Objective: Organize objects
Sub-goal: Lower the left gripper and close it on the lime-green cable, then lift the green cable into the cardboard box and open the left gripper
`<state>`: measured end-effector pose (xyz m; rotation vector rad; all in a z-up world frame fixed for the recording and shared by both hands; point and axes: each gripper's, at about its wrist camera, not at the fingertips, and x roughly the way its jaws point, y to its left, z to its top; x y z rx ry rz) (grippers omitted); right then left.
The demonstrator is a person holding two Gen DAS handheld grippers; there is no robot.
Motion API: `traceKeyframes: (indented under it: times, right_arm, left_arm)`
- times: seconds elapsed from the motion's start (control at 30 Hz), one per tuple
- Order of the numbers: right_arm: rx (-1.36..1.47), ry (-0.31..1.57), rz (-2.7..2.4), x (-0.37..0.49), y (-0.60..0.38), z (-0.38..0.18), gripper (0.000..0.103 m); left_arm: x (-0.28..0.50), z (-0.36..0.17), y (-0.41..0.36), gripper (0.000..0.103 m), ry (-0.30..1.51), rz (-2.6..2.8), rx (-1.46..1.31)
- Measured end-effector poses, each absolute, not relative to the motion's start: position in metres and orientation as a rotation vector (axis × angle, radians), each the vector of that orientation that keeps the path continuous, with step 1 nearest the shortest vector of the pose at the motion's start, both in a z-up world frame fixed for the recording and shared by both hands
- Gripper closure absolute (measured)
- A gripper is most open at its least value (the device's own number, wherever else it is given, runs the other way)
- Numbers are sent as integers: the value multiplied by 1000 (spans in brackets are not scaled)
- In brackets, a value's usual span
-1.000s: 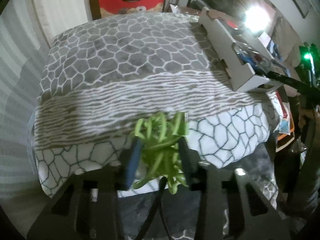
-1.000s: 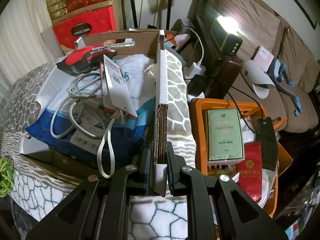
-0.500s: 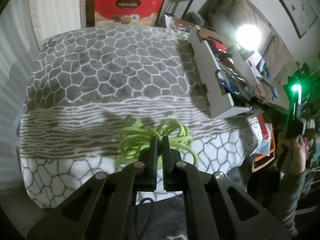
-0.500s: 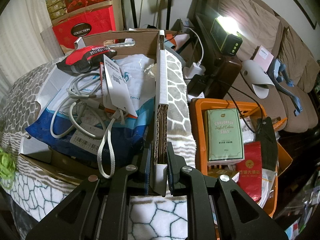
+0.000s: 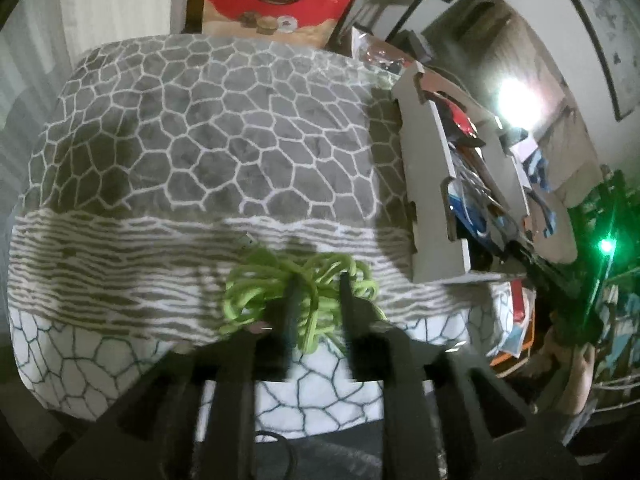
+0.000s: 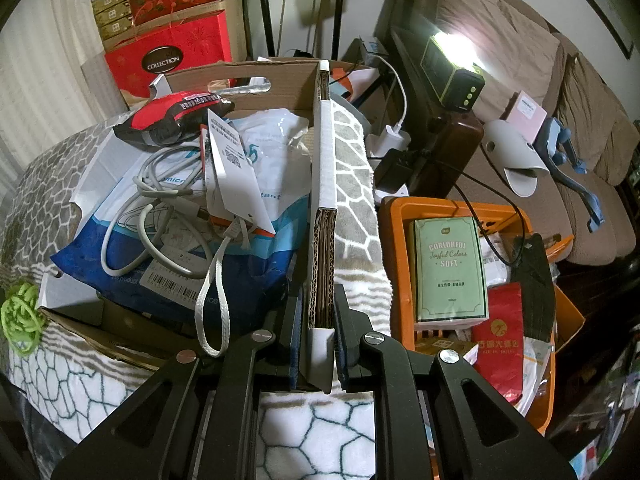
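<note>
A coiled lime-green cable (image 5: 256,292) lies on the grey patterned blanket (image 5: 200,152) near its front edge. My left gripper (image 5: 318,284) stands over the coil with its jaws parted around some loops. The cable also shows at the left edge of the right wrist view (image 6: 20,316). My right gripper (image 6: 320,320) is shut on the side wall of a cardboard box (image 6: 324,184). The box holds a blue-and-white bag (image 6: 168,264), white cables (image 6: 160,216) and a red-and-black packet (image 6: 168,116).
An orange basket (image 6: 392,248) with a green box (image 6: 448,268) and a red packet stands right of the cardboard box. A red gift box (image 5: 276,4) stands behind the blanket. A bright lamp (image 6: 452,68) and a brown sofa (image 6: 520,80) are at the back right.
My left gripper was shut in the cable coil half a second ago; now its jaws are parted. The cable has settled on the blanket. My right gripper has not moved.
</note>
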<state>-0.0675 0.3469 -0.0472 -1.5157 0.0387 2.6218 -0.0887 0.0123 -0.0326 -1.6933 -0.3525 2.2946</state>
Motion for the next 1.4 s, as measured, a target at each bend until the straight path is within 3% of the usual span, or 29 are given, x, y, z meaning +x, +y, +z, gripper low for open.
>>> traceKeyframes:
  times: [0.07,0.2,0.4,0.43,0.5,0.57,0.9,1.4]
  right_arm:
    - [-1516,39,2621,-68,346,-47,89]
    - [-1517,39,2622,-68,347,-47,89]
    - [-1516,40,2620,-68,347,-47,89]
    - [-1517,39,2620,-68,346,-47,89]
    - [-1518,35,2619,-67,347,-47,89]
    - [-1518,35,2619,-67,346,-47,89]
    - [-1517,33,2619,-67,347,-47,89]
    - [-1517,34,2619,-67,346,-47,89]
  left_arm:
    - [-89,-33,14,59,-336,2315,-1701]
    - [-85,-36,18,53,-194,2348,-1720]
    - [-77,-42,26,54,-39,2346,-1714]
    - [-77,-43,27,57,-36,2339,-1712]
    - [-76,-47,31,91,-44,2307,-1703]
    - [-74,-46,32,99,-57,2312,-1685]
    - [-81,-7,37,100,-245,2314,-1559]
    - [-113,40,94,100,-258,2291,-1416]
